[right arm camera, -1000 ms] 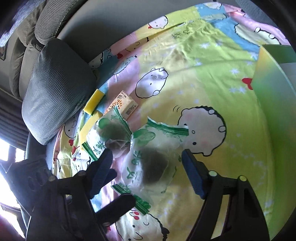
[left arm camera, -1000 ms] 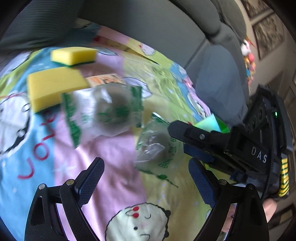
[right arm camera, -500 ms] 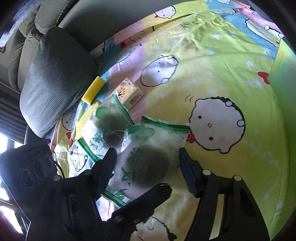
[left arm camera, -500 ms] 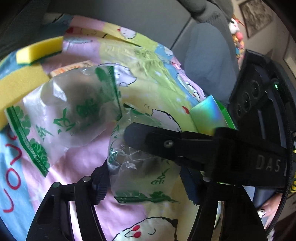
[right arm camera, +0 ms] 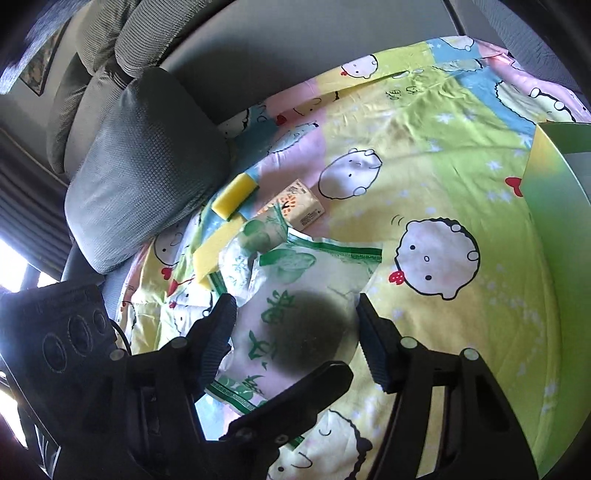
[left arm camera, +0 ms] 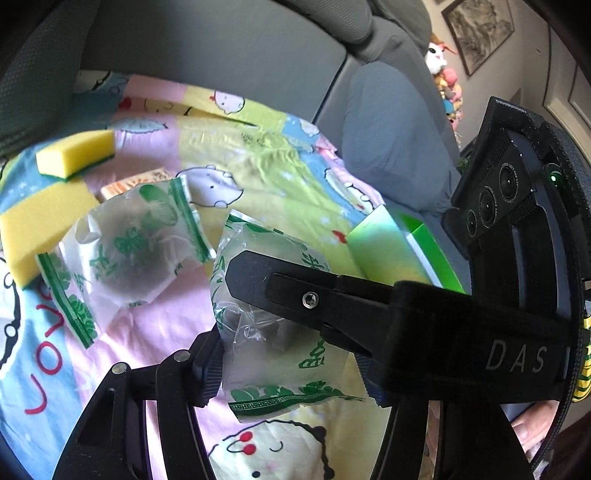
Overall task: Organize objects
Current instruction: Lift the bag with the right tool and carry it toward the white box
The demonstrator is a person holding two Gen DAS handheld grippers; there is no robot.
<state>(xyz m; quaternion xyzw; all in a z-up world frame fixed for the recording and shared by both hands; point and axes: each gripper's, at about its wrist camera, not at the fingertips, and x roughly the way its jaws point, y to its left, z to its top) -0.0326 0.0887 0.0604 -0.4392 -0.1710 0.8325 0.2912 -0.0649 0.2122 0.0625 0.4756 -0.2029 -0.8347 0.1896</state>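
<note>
- The left gripper (left arm camera: 291,362) has closed on the near tea packet (left arm camera: 273,332), lifting it slightly off the bedspread (left arm camera: 280,177).
- The right gripper (right arm camera: 295,332) straddles it, jaws apart.
- Beyond: a second packet (left arm camera: 129,251), the sponges (left arm camera: 74,153), and the green box (left arm camera: 391,251), probably its destination.

Home living room: grey sofa (left arm camera: 229,48), framed picture (left arm camera: 476,29)

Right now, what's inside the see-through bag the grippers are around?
Inside the clear green-printed bag sits a dark round lump. What it is I cannot tell; the plastic blurs it.
</note>
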